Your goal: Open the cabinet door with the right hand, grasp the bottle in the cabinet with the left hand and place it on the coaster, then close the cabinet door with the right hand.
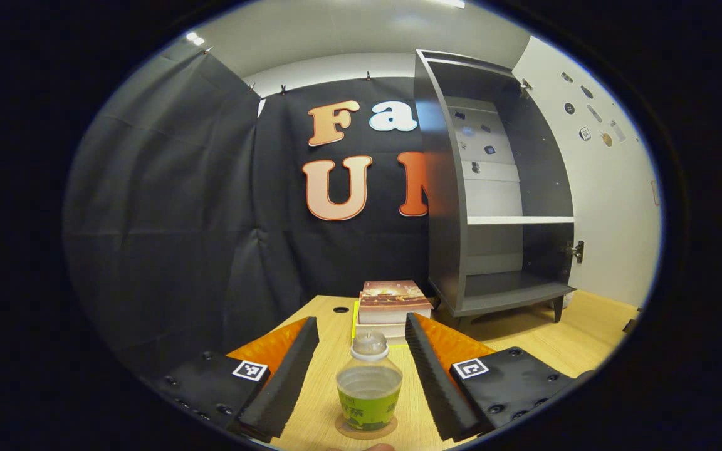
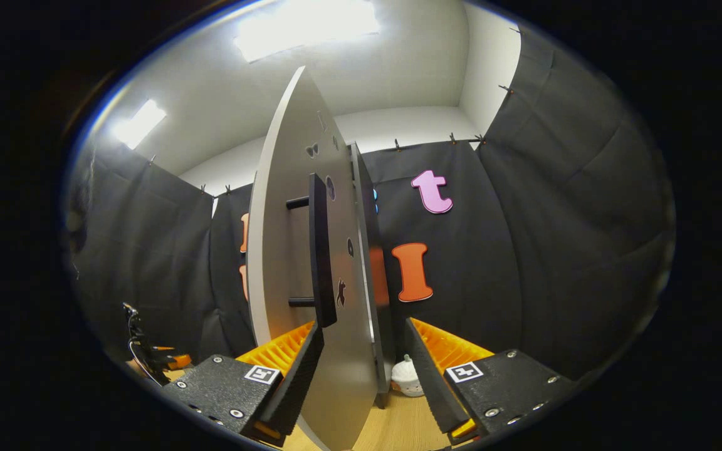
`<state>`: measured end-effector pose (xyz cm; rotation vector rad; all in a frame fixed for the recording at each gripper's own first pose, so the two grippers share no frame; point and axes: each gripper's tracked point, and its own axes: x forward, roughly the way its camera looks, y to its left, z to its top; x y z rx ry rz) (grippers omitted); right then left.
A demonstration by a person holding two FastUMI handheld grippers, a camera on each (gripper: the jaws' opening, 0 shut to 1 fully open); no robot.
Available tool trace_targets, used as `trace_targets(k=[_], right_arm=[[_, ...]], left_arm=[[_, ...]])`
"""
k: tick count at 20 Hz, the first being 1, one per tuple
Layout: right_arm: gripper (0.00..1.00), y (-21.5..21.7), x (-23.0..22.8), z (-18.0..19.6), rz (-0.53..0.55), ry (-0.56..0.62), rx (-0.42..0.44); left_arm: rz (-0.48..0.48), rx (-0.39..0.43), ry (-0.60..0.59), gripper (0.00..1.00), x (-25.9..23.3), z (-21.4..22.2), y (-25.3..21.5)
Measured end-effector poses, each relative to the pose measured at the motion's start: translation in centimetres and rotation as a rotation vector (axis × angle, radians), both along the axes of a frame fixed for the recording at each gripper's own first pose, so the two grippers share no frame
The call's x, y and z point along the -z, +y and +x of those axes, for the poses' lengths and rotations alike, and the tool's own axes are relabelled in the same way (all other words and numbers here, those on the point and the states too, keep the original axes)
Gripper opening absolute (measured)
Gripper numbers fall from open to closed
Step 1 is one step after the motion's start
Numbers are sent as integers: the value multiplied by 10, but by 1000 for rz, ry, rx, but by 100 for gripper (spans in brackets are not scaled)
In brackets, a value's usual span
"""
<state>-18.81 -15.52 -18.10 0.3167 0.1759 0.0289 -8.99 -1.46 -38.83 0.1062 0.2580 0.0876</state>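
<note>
A small clear bottle point(image 1: 368, 388) with a green label and a pale cap stands upright on a round brown coaster point(image 1: 348, 431) on the wooden table. My left gripper point(image 1: 361, 322) is open around the bottle, with both fingers a little apart from its sides. The grey cabinet point(image 1: 455, 188) stands open behind, its shelves bare, and its white door point(image 1: 605, 207) is swung out to the right. In the right gripper view the door point(image 2: 286, 238) is seen edge-on between the fingers of my right gripper point(image 2: 364, 326), which is open. The door's dark bar handle point(image 2: 320, 250) ends just above the left finger.
A stack of books point(image 1: 392, 300) lies on the table point(image 1: 524, 338) between the bottle and the cabinet. A small white object point(image 2: 406, 376) sits on the table by the door's foot. A dark stand with cables point(image 2: 141, 351) is at the far left.
</note>
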Motion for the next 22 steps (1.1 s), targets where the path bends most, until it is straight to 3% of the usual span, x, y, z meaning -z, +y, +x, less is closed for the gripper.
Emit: trace_targets(k=[5,10,22], right_arm=[[83,-2,-10,-8,1,-27,-39],[82,-19,-36,-15,39,-68,-51],[80,-23,-42,20,-8,-32,-50]], left_arm=[[14,52,-47,91,-44,23,-32],[-4,107,-47,92,-57,46,-68],[18,180,-74,92,-80,73,-106]])
